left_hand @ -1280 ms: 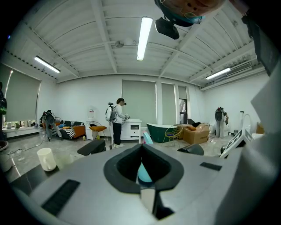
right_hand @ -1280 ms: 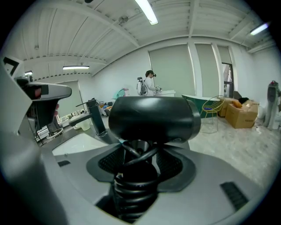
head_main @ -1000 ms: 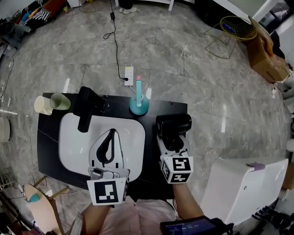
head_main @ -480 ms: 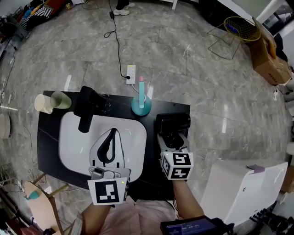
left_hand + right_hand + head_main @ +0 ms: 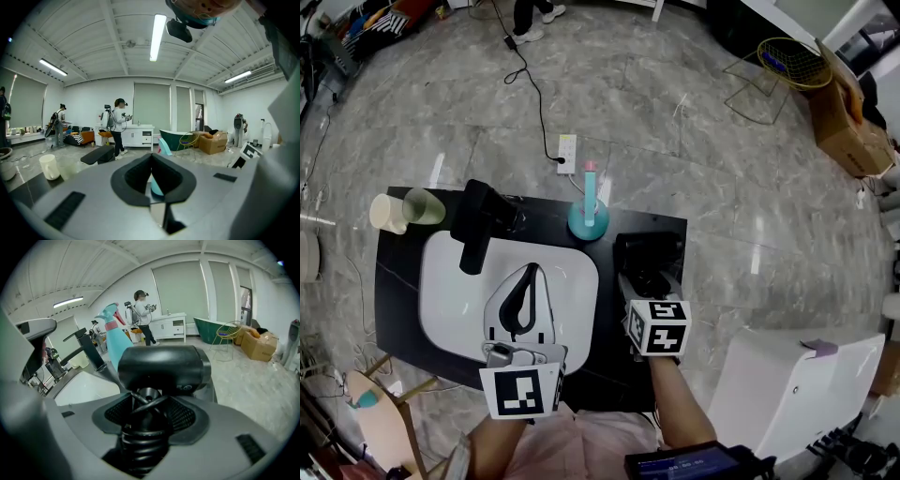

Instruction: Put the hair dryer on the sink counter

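Observation:
The black hair dryer [image 5: 652,251] is at the right end of the black sink counter [image 5: 403,314], its barrel lying crosswise. My right gripper [image 5: 649,281] is shut on its handle. In the right gripper view the barrel [image 5: 161,365] sits just past the jaws, and the handle with its coiled cord [image 5: 140,439] fills the gap between the pads. I cannot tell whether the dryer touches the counter. My left gripper [image 5: 525,286] hovers over the white basin [image 5: 450,291], shut, with nothing in it [image 5: 151,164].
A black faucet [image 5: 478,225] stands at the basin's back left, with two cups [image 5: 403,211] at the counter's far left corner. A teal spray bottle [image 5: 586,214] stands just behind the dryer. A white appliance [image 5: 787,384] is on the right, and a power strip [image 5: 564,155] lies on the floor behind.
My right gripper has shifted a little away from me with the hair dryer still in it. The left gripper has not moved.

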